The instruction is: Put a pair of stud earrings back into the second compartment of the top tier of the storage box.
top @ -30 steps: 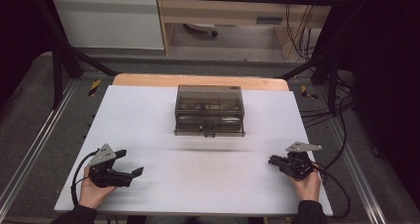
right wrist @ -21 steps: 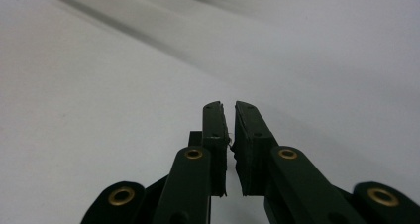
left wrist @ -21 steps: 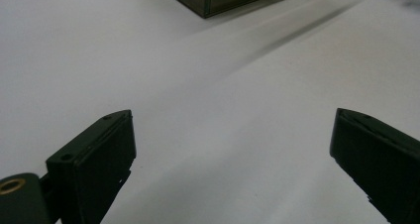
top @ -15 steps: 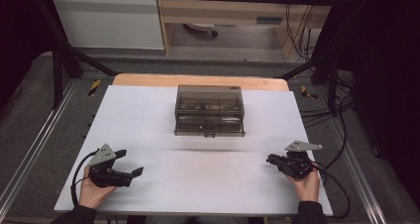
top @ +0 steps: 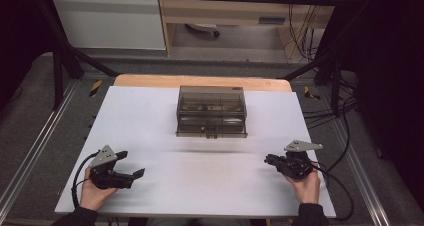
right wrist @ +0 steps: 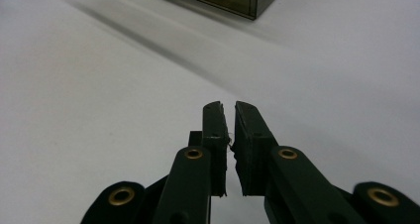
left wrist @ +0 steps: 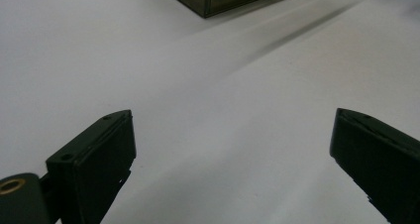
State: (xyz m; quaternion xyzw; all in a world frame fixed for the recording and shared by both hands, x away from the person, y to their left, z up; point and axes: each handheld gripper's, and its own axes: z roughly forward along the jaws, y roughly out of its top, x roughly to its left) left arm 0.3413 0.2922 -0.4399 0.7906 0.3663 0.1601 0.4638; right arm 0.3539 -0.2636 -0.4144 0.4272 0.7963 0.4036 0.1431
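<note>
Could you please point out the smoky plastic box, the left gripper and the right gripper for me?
smoky plastic box point(top: 211, 112): high view, middle of its lid.
left gripper point(top: 139, 173): high view, between its open jaw tips.
right gripper point(right wrist: 228, 114): right gripper view, between its shut jaw tips.

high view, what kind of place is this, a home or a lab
Most likely a lab or a recording rig, not a home. A white table stands inside a black metal frame, loose cables hang at the back wall, and a person holds a left gripper and a right gripper near a smoky clear box.
</note>
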